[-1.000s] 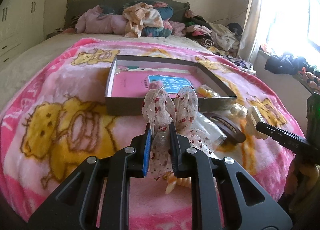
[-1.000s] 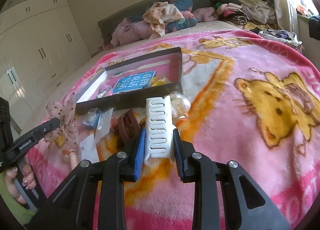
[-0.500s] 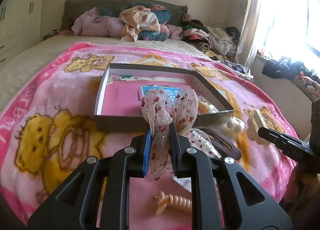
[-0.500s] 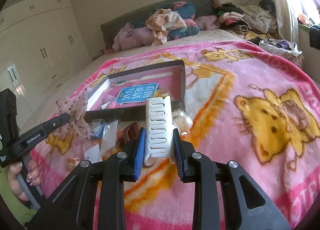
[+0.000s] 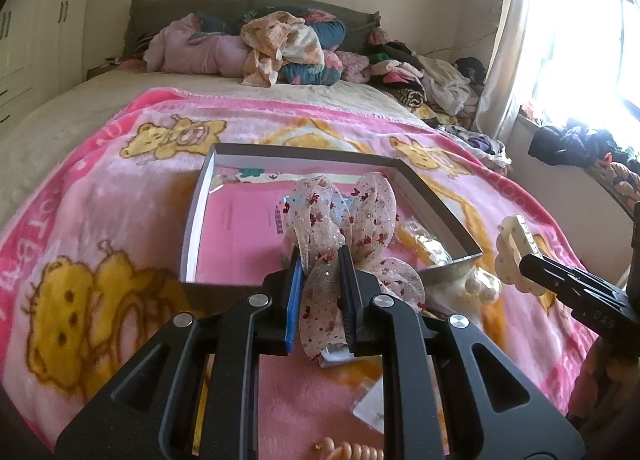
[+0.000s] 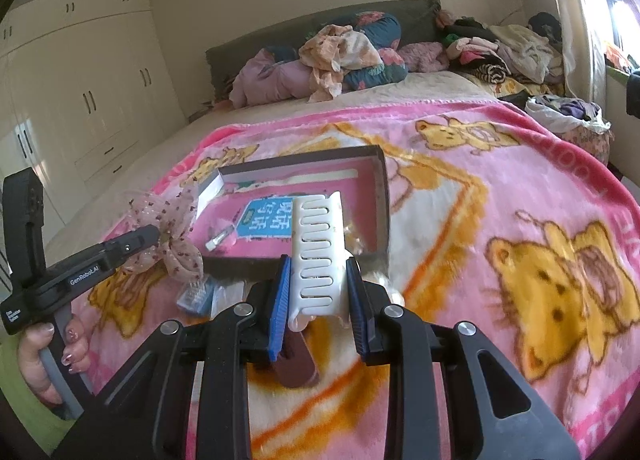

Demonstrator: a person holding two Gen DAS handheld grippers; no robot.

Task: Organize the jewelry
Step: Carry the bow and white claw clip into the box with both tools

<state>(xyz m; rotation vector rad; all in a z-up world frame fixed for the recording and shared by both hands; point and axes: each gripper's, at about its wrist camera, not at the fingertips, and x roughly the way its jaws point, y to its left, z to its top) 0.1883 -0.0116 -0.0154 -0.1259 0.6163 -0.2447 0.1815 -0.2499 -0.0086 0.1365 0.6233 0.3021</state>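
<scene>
My left gripper (image 5: pixel 320 260) is shut on a sheer bow hair clip with red dots (image 5: pixel 340 216), held just above the near wall of an open grey box (image 5: pixel 192 220) with a pink bottom. My right gripper (image 6: pixel 316 272) is shut on a white claw hair clip (image 6: pixel 318 248), raised in front of the same box (image 6: pixel 382 196). In the right wrist view the left gripper (image 6: pixel 154 234) and its bow (image 6: pixel 172 228) show at the left. The right gripper's finger and the cream-white clip (image 5: pixel 514 248) show at the right of the left wrist view.
Inside the box lie a blue card (image 6: pixel 264 220) and a small clip (image 6: pixel 218 238). On the pink bear blanket (image 6: pixel 520 240) near the box are pearl pieces (image 5: pixel 482 288), a blue comb piece (image 6: pixel 196 296), a brown clip (image 6: pixel 298 364) and an orange spiral tie (image 5: pixel 348 450). Clothes are piled at the headboard.
Both grippers have risen and moved toward the box with their clips still held. The bow now hangs over the box's near wall and the white clip has come close to it.
</scene>
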